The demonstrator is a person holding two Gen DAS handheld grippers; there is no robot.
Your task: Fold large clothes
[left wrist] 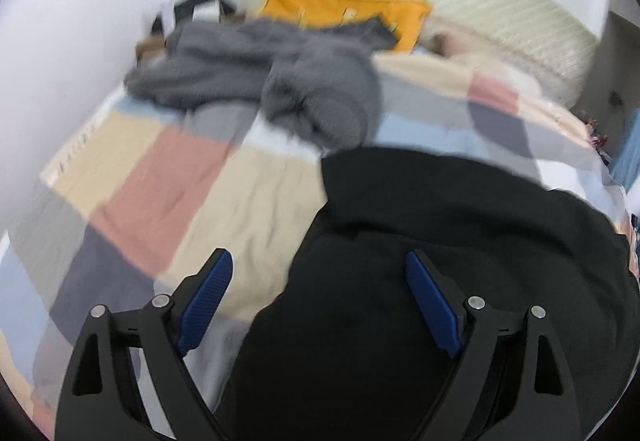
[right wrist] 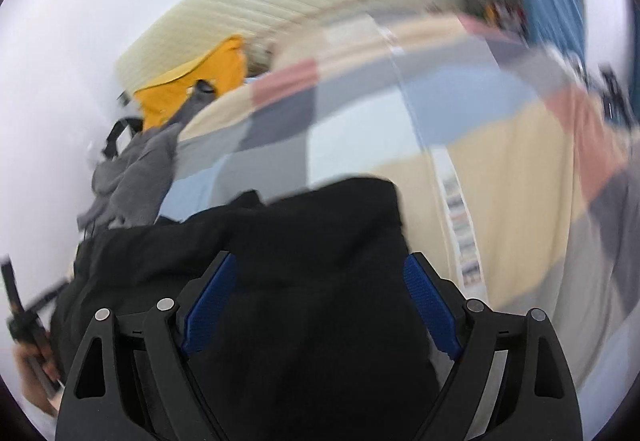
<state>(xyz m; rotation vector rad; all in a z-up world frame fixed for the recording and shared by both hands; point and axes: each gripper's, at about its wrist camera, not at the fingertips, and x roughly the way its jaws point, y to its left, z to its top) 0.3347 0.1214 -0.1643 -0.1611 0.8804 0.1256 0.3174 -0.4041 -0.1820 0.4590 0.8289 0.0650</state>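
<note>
A large black garment (left wrist: 460,261) lies on a bed with a patchwork cover (left wrist: 168,193). My left gripper (left wrist: 320,265) is open above the garment's left edge, its blue pads (left wrist: 208,297) wide apart and empty. In the right wrist view the same black garment (right wrist: 312,281) fills the lower middle. My right gripper (right wrist: 320,265) is open just over it, pads (right wrist: 432,305) wide apart and holding nothing. Both views are blurred.
A crumpled grey garment (left wrist: 260,81) lies farther up the bed, also in the right wrist view (right wrist: 132,177). An orange cloth (left wrist: 340,9) leans on the cream ribbed headboard (left wrist: 500,13). A white wall stands to the left. A hand (right wrist: 36,377) holds the other gripper at lower left.
</note>
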